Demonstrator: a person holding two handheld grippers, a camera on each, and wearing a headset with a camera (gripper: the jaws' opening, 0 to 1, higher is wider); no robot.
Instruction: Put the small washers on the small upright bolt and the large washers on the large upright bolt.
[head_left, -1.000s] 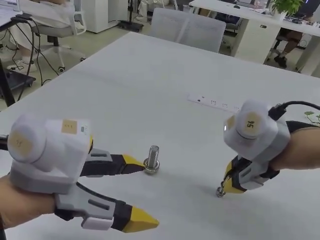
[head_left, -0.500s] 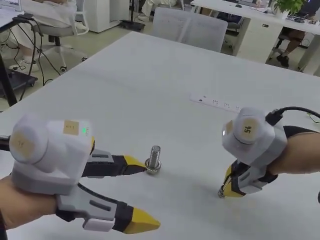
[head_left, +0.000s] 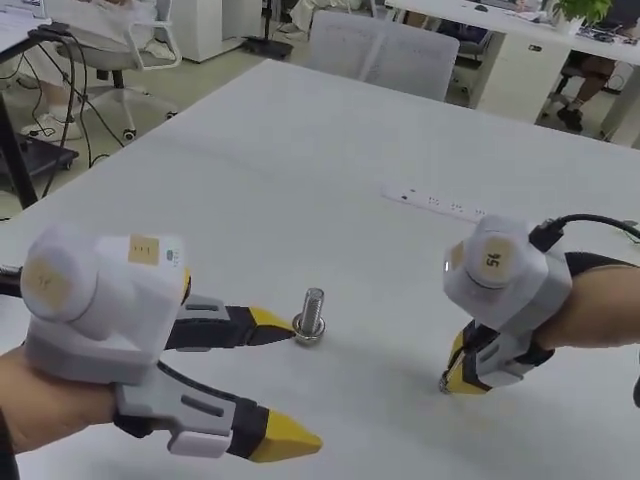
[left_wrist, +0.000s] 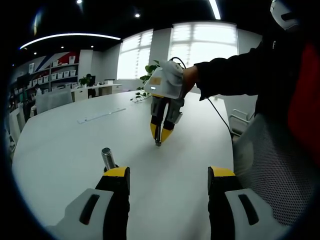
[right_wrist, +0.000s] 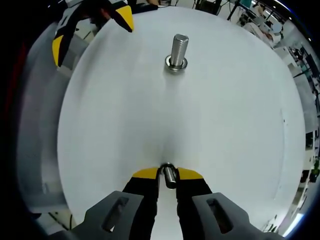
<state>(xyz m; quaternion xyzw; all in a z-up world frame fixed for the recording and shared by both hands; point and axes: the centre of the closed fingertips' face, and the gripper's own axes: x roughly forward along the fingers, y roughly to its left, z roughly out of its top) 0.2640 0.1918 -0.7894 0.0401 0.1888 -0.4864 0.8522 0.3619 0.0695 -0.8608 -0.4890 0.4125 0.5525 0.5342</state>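
Note:
The large upright bolt (head_left: 311, 312) stands mid-table with a washer (right_wrist: 176, 64) round its base. My left gripper (head_left: 283, 382) is open, and its upper yellow tip lies just left of that bolt; in the left gripper view the large bolt (left_wrist: 106, 158) rises beside the left jaw. My right gripper (head_left: 452, 380) points down at the table to the right, shut on the small bolt (right_wrist: 169, 175). In the left gripper view the right gripper (left_wrist: 159, 136) holds the small bolt (left_wrist: 158, 142) upright on the tabletop.
A white power strip (head_left: 435, 204) lies beyond the bolts. A grey chair (head_left: 382, 55) stands at the table's far edge, with desks and cables behind. The white tabletop (head_left: 300, 170) is bare around the bolts.
The right gripper has sunk slightly, so the small bolt's end shows less below its tips. The left gripper and the large bolt stay put; the camera has shifted a little.

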